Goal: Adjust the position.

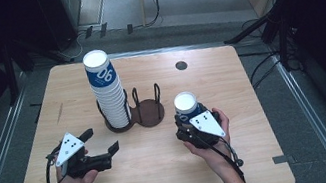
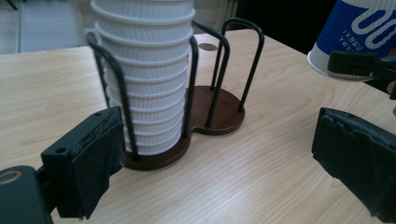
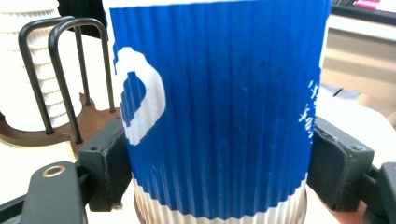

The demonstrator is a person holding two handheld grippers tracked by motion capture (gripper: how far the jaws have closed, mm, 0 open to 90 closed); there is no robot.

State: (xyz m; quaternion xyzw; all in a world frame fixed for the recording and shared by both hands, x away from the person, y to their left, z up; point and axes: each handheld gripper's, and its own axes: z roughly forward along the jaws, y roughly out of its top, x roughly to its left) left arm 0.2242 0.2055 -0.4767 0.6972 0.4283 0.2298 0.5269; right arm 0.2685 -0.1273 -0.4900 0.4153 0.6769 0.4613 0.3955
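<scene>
Hiding cup [image 3: 219, 112] base, right claw [image 3: 219, 172] clamped

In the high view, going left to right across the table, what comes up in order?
Left tongs → cup stack → empty rack slot → blue cup in the right tongs.

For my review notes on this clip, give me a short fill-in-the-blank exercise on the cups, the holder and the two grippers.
1. The right gripper is shut on a blue and white ____.
2. The tall stack of cups stands in the holder's ____ ring as the high view shows it.
3. The left gripper has its jaws ____, with nothing between them.
4. The holder's other ring is ____.

Missing words: cup; left; open; empty
</scene>
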